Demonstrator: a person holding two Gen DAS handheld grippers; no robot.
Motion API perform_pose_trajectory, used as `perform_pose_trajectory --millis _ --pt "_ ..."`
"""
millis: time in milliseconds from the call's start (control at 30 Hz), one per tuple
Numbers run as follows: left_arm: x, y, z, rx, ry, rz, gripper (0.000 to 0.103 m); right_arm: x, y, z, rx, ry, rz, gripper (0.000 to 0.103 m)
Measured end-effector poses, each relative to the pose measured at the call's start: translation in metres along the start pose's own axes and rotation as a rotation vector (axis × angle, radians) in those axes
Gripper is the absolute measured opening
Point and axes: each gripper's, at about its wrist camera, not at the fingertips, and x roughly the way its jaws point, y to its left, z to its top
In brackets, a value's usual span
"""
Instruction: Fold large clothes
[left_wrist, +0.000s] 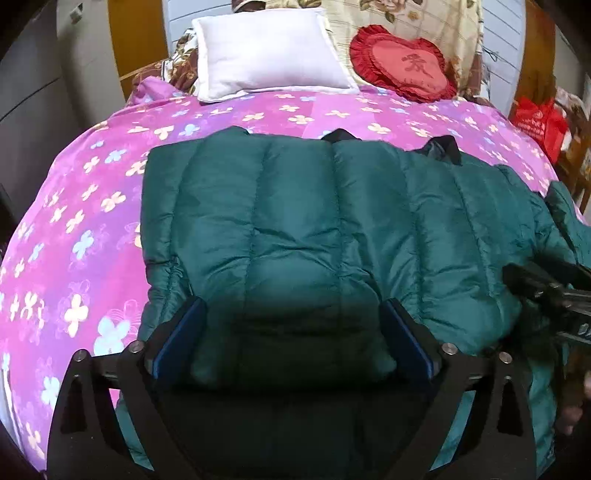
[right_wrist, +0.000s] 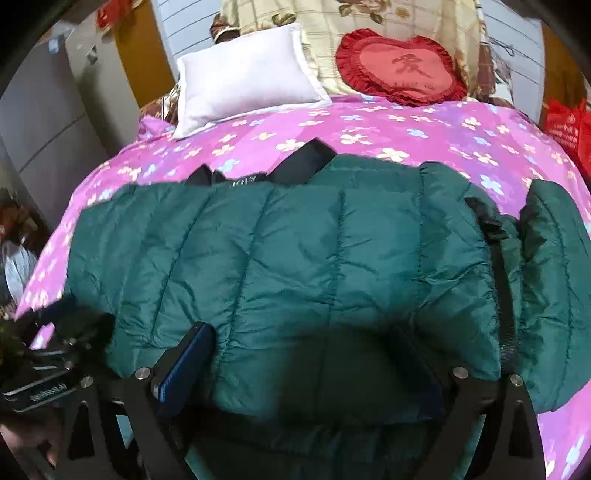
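Note:
A dark green quilted puffer jacket (left_wrist: 295, 221) lies folded across the pink flowered bedspread (left_wrist: 74, 221); it also fills the right wrist view (right_wrist: 295, 258). Black trim pieces (right_wrist: 306, 158) stick out at its far edge. My left gripper (left_wrist: 291, 332) is open, its blue-padded fingers (left_wrist: 181, 336) straddling the jacket's near edge on the left side. My right gripper (right_wrist: 306, 362) is open too, with one blue pad (right_wrist: 188, 365) showing and the other finger in shadow against the jacket. The right gripper also shows at the right edge of the left wrist view (left_wrist: 546, 291).
A white pillow (left_wrist: 266, 51) and a red heart-shaped cushion (left_wrist: 402, 62) sit at the head of the bed against a floral quilt (left_wrist: 424, 18). A red bag (left_wrist: 539, 122) stands at the right. Grey cabinets (right_wrist: 44, 122) stand at the left.

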Motion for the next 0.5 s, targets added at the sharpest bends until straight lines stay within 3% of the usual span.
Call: perform_pose_trajectory --millis 100,167,200,300,433,500 --pt "-0.01 0.003 0.0 -0.026 -0.025 -0.009 0.096 -0.023 -0.017 0.006 0.051 -0.093 -0.046 0.096" --pt "-0.018 0.002 -0.002 -0.036 -0.042 -0.022 0.096 -0.045 -0.042 0.012 0.099 -0.171 -0.14 0.096" --pt "-0.02 0.001 -0.003 -0.04 -0.05 -0.033 0.096 -0.06 -0.066 0.015 0.144 -0.222 -0.231 0.096" --pt "-0.028 -0.003 -0.006 -0.034 -0.058 -0.042 0.096 -0.09 -0.134 0.012 0.269 -0.288 -0.417 0.096" --pt "-0.042 -0.009 -0.008 -0.028 -0.074 -0.06 0.096 -0.12 -0.268 -0.015 0.481 -0.259 -0.665 0.096" --pt "-0.048 -0.01 -0.008 -0.029 -0.089 -0.058 0.096 -0.126 -0.325 -0.028 0.532 -0.192 -0.719 0.096"
